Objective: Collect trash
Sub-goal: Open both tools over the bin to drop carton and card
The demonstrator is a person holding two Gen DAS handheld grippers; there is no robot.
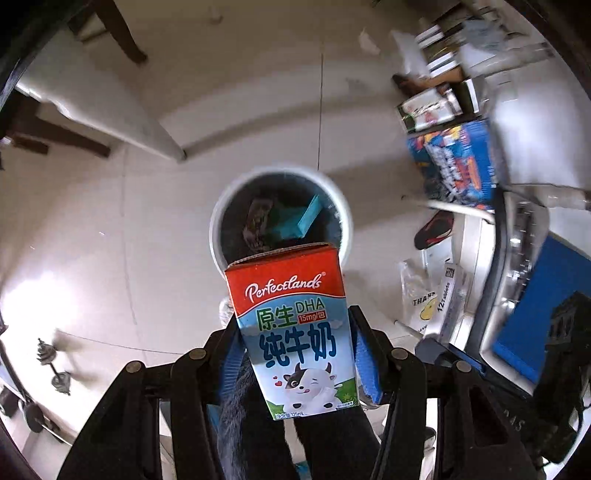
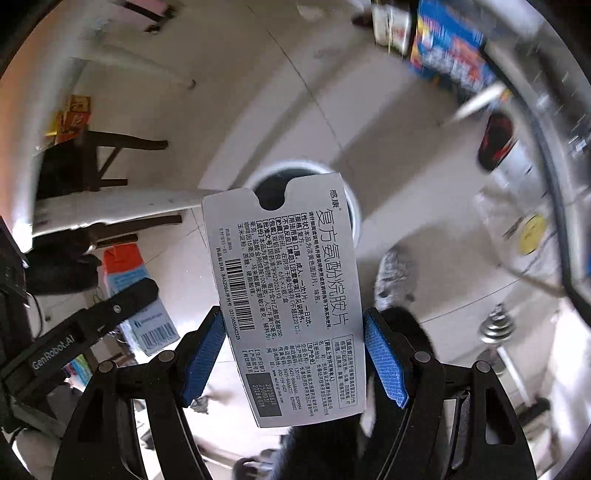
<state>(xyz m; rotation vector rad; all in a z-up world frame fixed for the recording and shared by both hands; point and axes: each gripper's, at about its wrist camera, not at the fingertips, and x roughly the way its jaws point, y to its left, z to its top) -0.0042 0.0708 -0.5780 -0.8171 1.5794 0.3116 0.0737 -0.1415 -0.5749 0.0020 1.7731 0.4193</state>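
My left gripper (image 1: 295, 347) is shut on a small red, white and blue milk carton (image 1: 295, 332), held upright above a round white bin (image 1: 218, 221) on the floor. Inside the bin lie a teal box (image 1: 303, 219) and a dark wrapper (image 1: 258, 218). My right gripper (image 2: 295, 354) is shut on a flat grey medicine box (image 2: 291, 302) printed with black text and a barcode. That box hangs over the same white bin (image 2: 354, 214), hiding most of its opening. The left gripper with its carton (image 2: 129, 280) shows at the left of the right wrist view.
A white table edge (image 1: 92, 103) and dark chair legs (image 1: 122, 33) stand beyond the bin. Stacked boxes and a blue package (image 1: 458, 166) crowd the right side, with a red-and-black shoe (image 1: 434, 229) and plastic bags (image 1: 421, 295). A dumbbell (image 1: 53, 365) lies on the tiled floor at left.
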